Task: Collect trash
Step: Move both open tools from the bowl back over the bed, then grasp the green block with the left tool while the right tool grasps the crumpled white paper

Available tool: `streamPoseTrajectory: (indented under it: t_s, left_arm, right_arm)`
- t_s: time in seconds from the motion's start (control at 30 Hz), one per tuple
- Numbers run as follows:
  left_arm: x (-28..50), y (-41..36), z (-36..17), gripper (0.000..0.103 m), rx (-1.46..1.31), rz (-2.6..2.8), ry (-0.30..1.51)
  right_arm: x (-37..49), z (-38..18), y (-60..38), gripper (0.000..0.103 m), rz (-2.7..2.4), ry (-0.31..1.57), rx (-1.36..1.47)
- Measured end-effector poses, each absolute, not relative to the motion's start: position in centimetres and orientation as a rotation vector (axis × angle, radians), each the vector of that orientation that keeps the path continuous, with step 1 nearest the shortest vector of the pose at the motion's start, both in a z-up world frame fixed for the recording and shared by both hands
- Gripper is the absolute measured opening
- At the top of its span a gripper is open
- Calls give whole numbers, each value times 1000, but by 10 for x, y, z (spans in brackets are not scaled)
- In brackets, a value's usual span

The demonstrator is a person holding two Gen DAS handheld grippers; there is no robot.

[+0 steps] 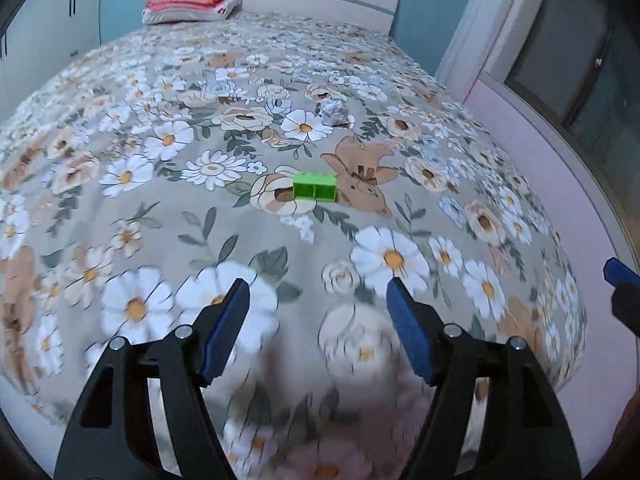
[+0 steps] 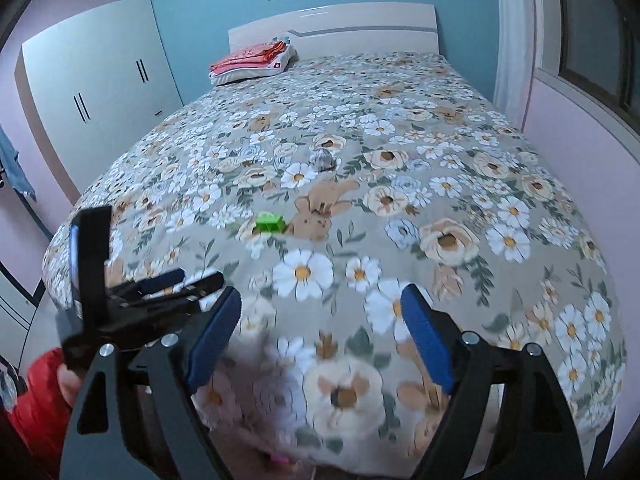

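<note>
Two empty tools hover over the foot of a flowered bed (image 1: 120, 128) before any trash is gathered.

The crumpled paper ball (image 1: 333, 111) lies straight ahead, mid-bed, beyond a green block (image 1: 315, 191); the left tool (image 1: 318, 294), jaws spread, looks nearer than the right tool (image 2: 321, 306), also spread, both held level and pointing forward.

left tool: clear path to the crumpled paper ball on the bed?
Probably yes. The left tool is open and empty, and the crumpled paper ball lies in the open on the floral bedspread. Only the green block sits between them, slightly left of the line; it looks passable.
</note>
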State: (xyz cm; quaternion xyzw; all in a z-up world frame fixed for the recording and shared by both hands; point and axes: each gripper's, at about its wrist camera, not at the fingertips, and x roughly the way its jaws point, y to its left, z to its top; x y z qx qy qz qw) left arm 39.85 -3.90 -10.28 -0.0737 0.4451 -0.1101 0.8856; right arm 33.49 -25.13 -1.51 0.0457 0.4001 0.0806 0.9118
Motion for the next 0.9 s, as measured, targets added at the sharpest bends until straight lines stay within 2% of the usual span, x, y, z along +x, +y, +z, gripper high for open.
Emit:
streamPoseTrajectory:
  t_s: [0.47,0.8,0.87,0.9]
  left_arm:
    - [506,-51,-153,70,-258,-232,936]
    - [537,-54,-174,70,-224,-258,904]
    - [540,-57,-175,69,-214,-266,892]
    - [540,-57,-176,66,-213,-269,889]
  right_arm:
    - [502,-44,-231,84,105,861,77]
    - [641,-93,-198,85,57,888,-55]
    - [667,-111,-191,85,53,905,-81]
    - [675,-119,-189,84,51,913,-91]
